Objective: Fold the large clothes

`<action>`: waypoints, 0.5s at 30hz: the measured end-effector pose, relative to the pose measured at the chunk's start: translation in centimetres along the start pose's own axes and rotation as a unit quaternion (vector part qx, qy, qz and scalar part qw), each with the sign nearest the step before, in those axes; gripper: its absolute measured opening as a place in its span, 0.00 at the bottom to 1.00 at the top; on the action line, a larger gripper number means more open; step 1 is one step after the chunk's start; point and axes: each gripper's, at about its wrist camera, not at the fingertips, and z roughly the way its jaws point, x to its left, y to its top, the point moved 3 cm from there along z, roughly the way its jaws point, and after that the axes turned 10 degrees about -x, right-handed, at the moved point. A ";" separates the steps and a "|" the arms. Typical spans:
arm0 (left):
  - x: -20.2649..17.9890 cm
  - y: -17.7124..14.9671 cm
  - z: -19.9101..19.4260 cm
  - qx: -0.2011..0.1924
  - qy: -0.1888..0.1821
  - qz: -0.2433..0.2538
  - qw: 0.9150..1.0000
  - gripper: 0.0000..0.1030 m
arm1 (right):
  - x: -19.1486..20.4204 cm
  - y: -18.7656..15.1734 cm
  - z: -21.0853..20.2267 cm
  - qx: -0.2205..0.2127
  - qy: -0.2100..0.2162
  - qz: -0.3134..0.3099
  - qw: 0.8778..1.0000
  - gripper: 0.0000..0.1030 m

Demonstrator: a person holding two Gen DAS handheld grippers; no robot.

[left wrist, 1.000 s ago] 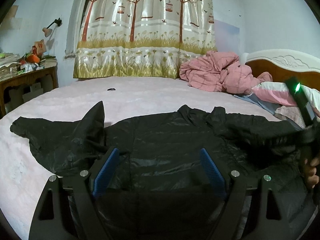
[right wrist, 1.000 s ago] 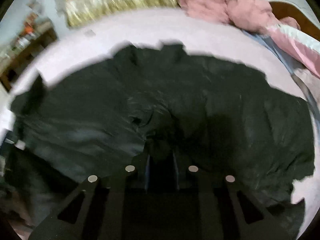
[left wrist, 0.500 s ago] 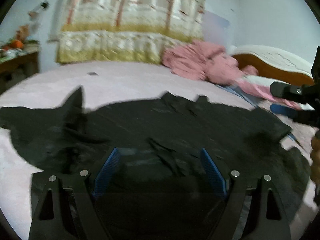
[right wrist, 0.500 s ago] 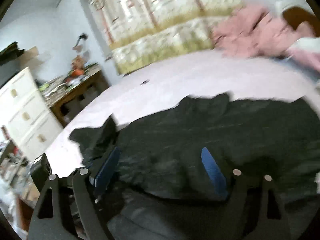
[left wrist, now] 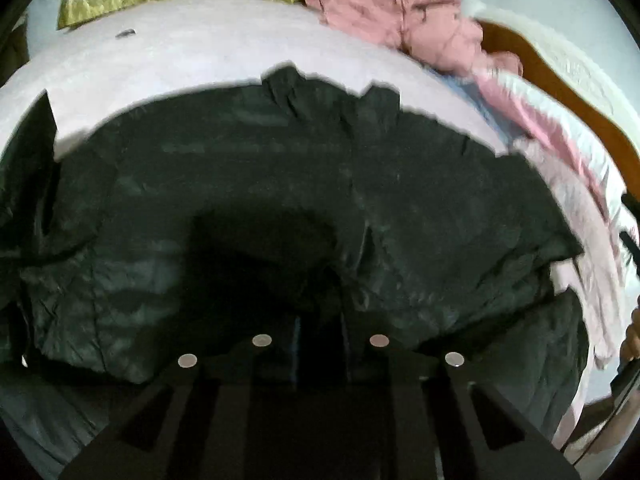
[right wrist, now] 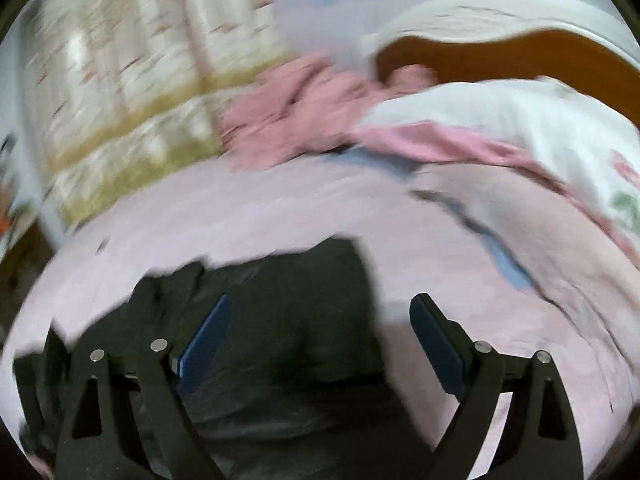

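Jacket [left wrist: 280, 200] fills the middle and lower frame of the left view, spread flat on the pink bed [left wrist: 200, 52], collar toward the top. Half a second ago our left gripper [left wrist: 319, 344] stood wide above the hem; now its fingers sit narrow at lower centre, pinched on dark cloth, as far as we can tell. Our right gripper [right wrist: 320, 340], which clamped the hem a second ago, gapes wide over the jacket's edge at lower left of its blurred view. We judge the hold has passed left, ready for a fold.
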 end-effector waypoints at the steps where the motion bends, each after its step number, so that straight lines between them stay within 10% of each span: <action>1: 0.2 0.7 -0.7 -0.018 0.022 0.015 0.999 0.15 | -0.4 0.2 0.2 -0.003 -0.008 0.005 1.000 0.89; 6: 2.9 3.8 -4.3 -0.092 0.179 0.081 0.976 0.14 | -1.6 -0.4 2.3 0.031 0.016 0.038 0.999 0.89; 12: 4.6 3.5 -5.1 -0.079 0.181 0.092 0.976 0.14 | 1.1 -4.0 6.3 0.117 0.113 0.021 0.986 0.88; 15: 4.5 3.2 -4.1 -0.070 0.188 0.097 0.975 0.14 | 3.4 -6.2 7.9 0.153 0.092 -0.044 0.983 0.69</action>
